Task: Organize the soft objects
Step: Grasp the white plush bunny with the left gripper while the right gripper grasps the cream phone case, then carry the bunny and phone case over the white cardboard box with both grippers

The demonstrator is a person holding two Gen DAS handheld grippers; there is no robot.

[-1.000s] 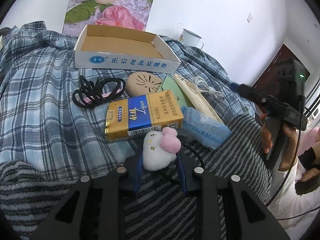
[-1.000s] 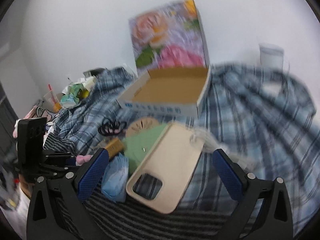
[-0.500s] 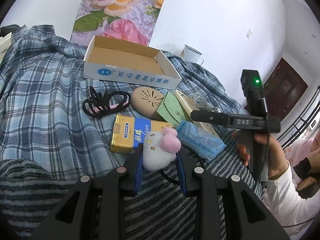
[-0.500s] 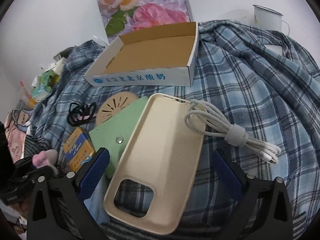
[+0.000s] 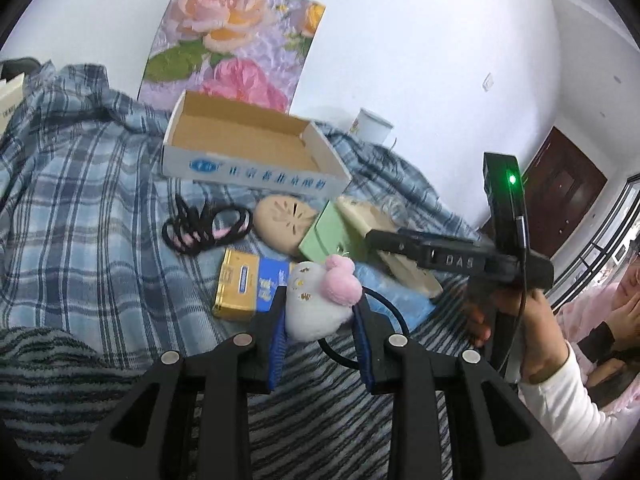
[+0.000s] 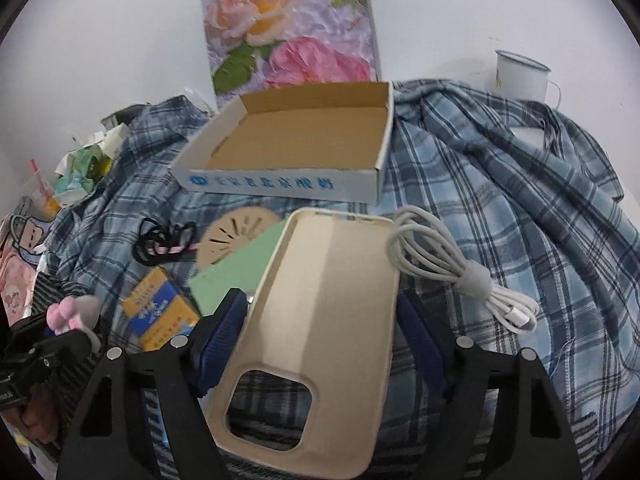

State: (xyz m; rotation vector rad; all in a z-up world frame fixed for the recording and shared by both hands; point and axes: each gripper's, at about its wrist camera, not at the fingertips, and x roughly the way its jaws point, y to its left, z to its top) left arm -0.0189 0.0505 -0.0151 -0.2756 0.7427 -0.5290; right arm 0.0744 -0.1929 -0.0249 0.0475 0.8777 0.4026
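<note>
I read the step as a two-handed pickup, with the open cardboard box [image 6: 296, 148] the likely destination at the far side of the plaid cloth [image 6: 500, 184], in front of the rose-print board [image 6: 292, 28].

The beige phone case [image 6: 320, 320] lies near me on the cloth, its long axis running near to far and leaning a little rightward, camera cutout at the near end, top edge pointing toward the box. My right hand-held gripper [image 6: 324, 340] straddles it about midway; the jaws have just been closing in from wide. The blue pads now sit at the case's two long edges, but I cannot tell if they press yet. Next I would finish the squeeze across the short axis, then lift and carry it far, toward the box.

My left hand-held gripper [image 5: 320, 320] is narrowed onto a small white plush with a pink bow [image 5: 316, 304], clear of the bedding, left of the case.

A coiled white charging cable [image 6: 452, 264] lies just right of the case; a green pouch [image 6: 236, 276] is tucked under its left edge and could drag along.
</note>
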